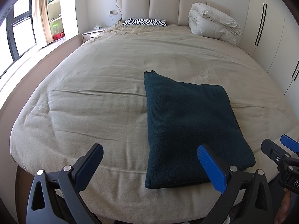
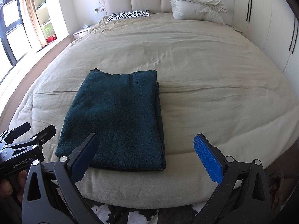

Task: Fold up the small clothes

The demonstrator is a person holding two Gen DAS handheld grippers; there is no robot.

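Observation:
A dark teal knit garment (image 1: 188, 127) lies folded into a flat rectangle near the foot of the bed; it also shows in the right wrist view (image 2: 115, 119). My left gripper (image 1: 151, 162) is open and empty, held just short of the garment's near left corner. My right gripper (image 2: 145, 149) is open and empty, just short of the garment's near right corner. Each gripper shows at the edge of the other's view, the right gripper (image 1: 280, 149) and the left gripper (image 2: 28, 132).
The beige bed cover (image 1: 93, 97) spreads around the garment. A zebra pillow (image 1: 144, 22) and a rolled white duvet (image 1: 213, 24) lie by the headboard. White wardrobes (image 1: 271, 28) stand on the right, a window (image 1: 16, 28) on the left. A cowhide rug (image 2: 130, 214) lies below.

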